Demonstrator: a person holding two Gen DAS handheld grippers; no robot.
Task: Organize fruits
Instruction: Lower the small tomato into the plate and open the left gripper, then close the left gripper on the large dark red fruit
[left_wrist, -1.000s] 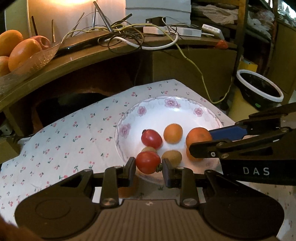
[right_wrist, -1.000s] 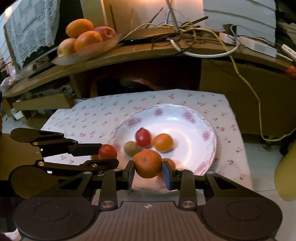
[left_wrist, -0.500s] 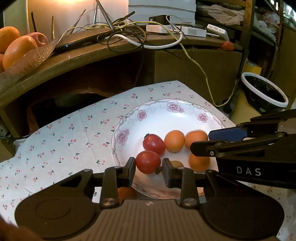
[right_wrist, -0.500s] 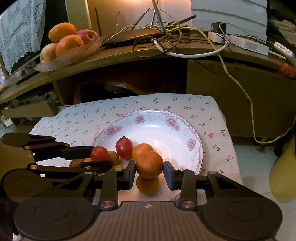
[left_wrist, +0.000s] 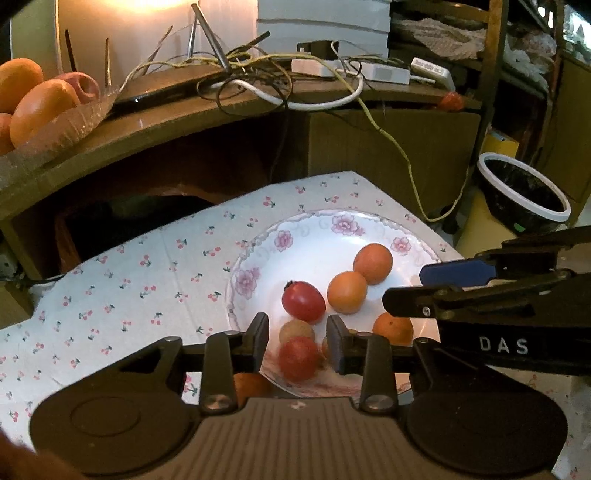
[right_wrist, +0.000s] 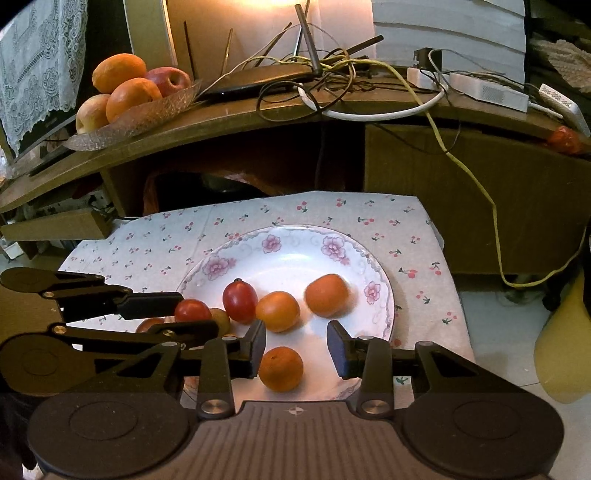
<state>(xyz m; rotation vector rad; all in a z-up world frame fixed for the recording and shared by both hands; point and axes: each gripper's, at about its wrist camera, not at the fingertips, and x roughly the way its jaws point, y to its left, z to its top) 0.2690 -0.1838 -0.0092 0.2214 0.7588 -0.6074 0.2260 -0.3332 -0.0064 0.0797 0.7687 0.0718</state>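
Left gripper (left_wrist: 297, 341) jaws were opening; blurred tomato (left_wrist: 298, 359) between them, apparently loose. Right gripper (right_wrist: 296, 345) jaws were opening, empty, over plate (right_wrist: 373, 266).

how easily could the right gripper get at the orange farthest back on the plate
Probably yes. The right gripper has open jaws pointing into the plate, and that orange sits just ahead, slightly right, nothing over it. The nearer orange below the jaws should be cleared.
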